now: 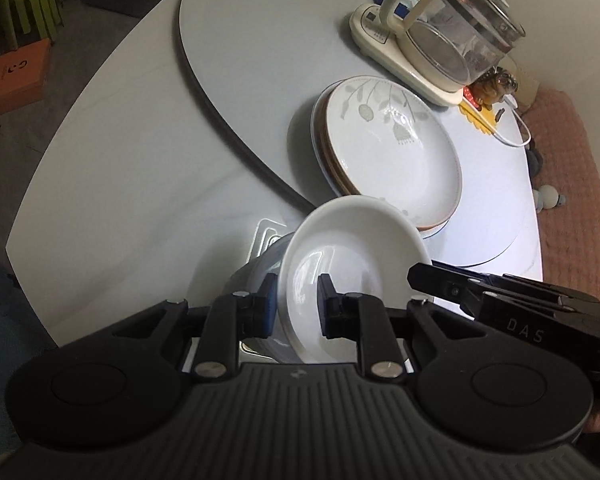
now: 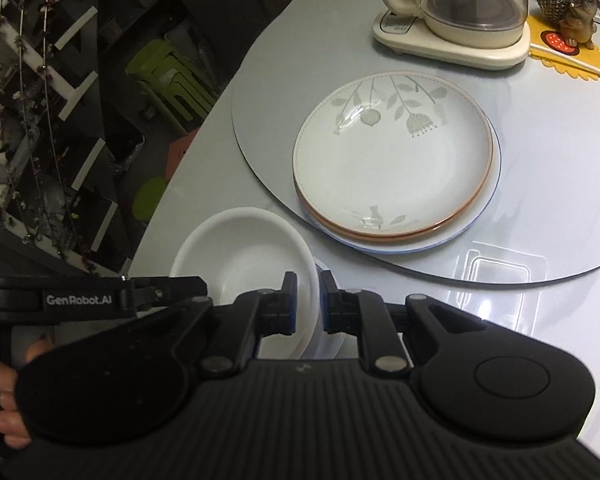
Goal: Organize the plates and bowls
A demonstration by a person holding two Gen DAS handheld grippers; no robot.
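Note:
A white bowl [image 1: 352, 264] [image 2: 240, 252] sits nested in a blue-sided bowl [image 1: 260, 276] on the white table near its front edge. My left gripper [image 1: 298, 306] is shut on the rims of the bowls from one side. My right gripper [image 2: 309, 304] is shut on the white bowl's rim from the opposite side; it shows at the right of the left wrist view. A stack of plates [image 1: 388, 152] [image 2: 396, 156] with a floral white plate on top rests on the grey turntable [image 1: 260, 60] [image 2: 540, 184] just beyond the bowls.
A glass kettle on a cream base [image 1: 444, 36] [image 2: 456, 12] stands at the back of the turntable, with a small figurine on a yellow mat [image 2: 568, 20] beside it. Green stools [image 2: 168, 76] and an orange box [image 1: 18, 76] stand on the floor past the table's left edge.

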